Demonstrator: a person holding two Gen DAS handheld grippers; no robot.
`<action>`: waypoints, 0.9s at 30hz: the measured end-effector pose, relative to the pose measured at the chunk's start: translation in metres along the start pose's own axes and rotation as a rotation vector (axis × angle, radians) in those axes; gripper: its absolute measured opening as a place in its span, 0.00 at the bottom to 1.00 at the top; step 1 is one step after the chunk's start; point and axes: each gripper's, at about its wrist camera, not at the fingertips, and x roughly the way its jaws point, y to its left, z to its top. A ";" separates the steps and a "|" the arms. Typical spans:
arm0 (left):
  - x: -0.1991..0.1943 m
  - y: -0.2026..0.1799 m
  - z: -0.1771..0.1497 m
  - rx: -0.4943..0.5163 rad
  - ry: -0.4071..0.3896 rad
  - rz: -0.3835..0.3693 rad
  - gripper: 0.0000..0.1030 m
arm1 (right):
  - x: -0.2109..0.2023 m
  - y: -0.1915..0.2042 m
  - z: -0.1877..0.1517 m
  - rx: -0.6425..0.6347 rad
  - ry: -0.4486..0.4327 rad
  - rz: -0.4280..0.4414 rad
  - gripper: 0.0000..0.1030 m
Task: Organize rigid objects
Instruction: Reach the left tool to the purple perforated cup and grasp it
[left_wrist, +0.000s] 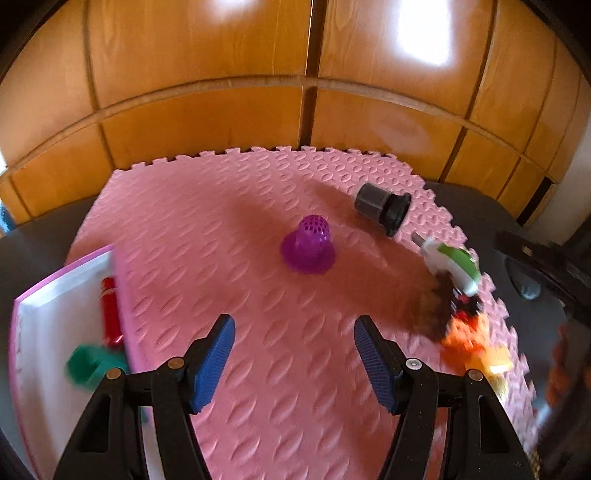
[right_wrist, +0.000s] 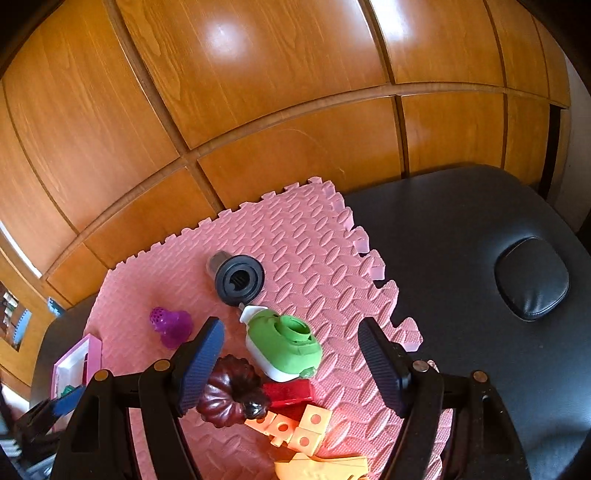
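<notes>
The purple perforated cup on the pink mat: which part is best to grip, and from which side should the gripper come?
Probably grip the purple cup by its narrow perforated dome, coming from above. It stands upside down with the wide rim flat on the pink mat, so the dome fits open jaws better.

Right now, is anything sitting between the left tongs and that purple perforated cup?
Nothing visible. Only bare pink mat lies between the open left tongs and the purple cup; the other objects sit off to the sides.

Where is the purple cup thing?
The purple perforated cup stands upside down mid-mat in the left wrist view, alone, left of the black filter.
</notes>
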 end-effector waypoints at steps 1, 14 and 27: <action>0.009 -0.001 0.005 -0.006 0.007 -0.004 0.66 | 0.001 0.000 0.000 0.002 0.004 0.001 0.74; 0.098 -0.012 0.061 -0.030 0.050 0.004 0.45 | 0.013 0.000 0.001 0.020 0.066 0.023 0.74; 0.050 -0.022 0.018 0.030 0.036 -0.058 0.32 | 0.018 0.003 -0.003 0.000 0.093 0.020 0.74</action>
